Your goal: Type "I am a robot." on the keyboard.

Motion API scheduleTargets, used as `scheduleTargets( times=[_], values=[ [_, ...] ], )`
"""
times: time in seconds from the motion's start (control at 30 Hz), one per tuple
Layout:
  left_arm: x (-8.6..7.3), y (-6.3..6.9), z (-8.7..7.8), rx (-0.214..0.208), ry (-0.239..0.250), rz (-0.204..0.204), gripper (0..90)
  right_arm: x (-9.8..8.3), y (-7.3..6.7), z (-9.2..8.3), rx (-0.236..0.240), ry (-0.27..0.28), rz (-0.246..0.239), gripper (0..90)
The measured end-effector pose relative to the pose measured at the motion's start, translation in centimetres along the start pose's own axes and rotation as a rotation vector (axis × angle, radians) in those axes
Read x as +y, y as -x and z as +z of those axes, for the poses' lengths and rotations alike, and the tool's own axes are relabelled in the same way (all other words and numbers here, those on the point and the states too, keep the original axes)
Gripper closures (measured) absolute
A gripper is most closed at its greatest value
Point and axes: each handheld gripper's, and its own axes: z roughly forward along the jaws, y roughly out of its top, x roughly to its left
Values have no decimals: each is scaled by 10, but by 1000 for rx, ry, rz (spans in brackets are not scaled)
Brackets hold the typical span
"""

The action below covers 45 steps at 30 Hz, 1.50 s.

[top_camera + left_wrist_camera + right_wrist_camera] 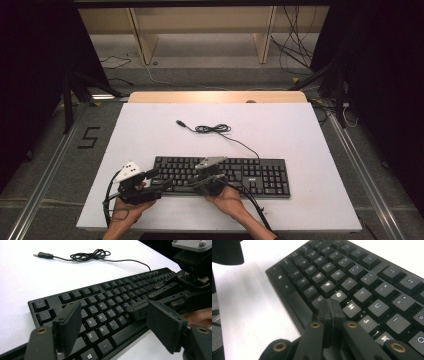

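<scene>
Tabletop [300, 130]: white, carrying 1 black keyboard and its cable.
Keyboard [250, 175]: lies flat near the person's edge of the tabletop, long side running left to right.
Cable [212, 129]: leaves the keyboard's far edge, bunches into a loose coil behind it and ends in a USB plug [42, 255] lying free on the white surface.
Left hand-held gripper [115, 325]: released, its 2 pads spread wide with nothing between them, poised over the keyboard's left end at the near edge; in the high view it sits at [152, 180].
Right hand-held gripper [330, 311]: clenched, the 2 pads pressed flat together with nothing between, tip down on or just above the keys near V, G and H; in the high view it sits at [212, 180].
Hands: left hand [125, 212] and right hand [230, 202] hold the grippers from the near edge.
Containers: I cannot make out any.
</scene>
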Motion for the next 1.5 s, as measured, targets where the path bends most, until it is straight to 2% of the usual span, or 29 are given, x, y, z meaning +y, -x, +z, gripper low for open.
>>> scheduleTargets(
  times=[0.2, 0.43, 0.57, 0.73, 0.83, 1.0, 1.17, 1.5],
  values=[
    [0, -1, 0, 2, 2, -3, 279, 1, 0, -2, -1, 2, 12, 900],
    [0, -1, 0, 2, 4, -1, 279, 5, 8, -14, 5, 58, 43, 878],
    [0, 0, 0, 2, 5, 0, 279, 6, 11, -19, 8, 72, 55, 847],
    [0, 0, 0, 1, 4, 5, 278, 7, 14, -25, 12, 90, 65, 753],
    [-1, 0, 0, 1, 7, 2, 277, 8, 16, -27, 14, 99, 70, 632],
    [0, 0, 0, 0, 7, 5, 276, 9, 21, -32, 14, 102, 85, 495],
    [0, 0, 0, 0, 9, 6, 275, 9, 26, -39, -1, 111, 97, 446],
    [0, 0, 0, -1, 10, 8, 275, 9, 36, -50, -29, 126, 112, 433]
  ],
)
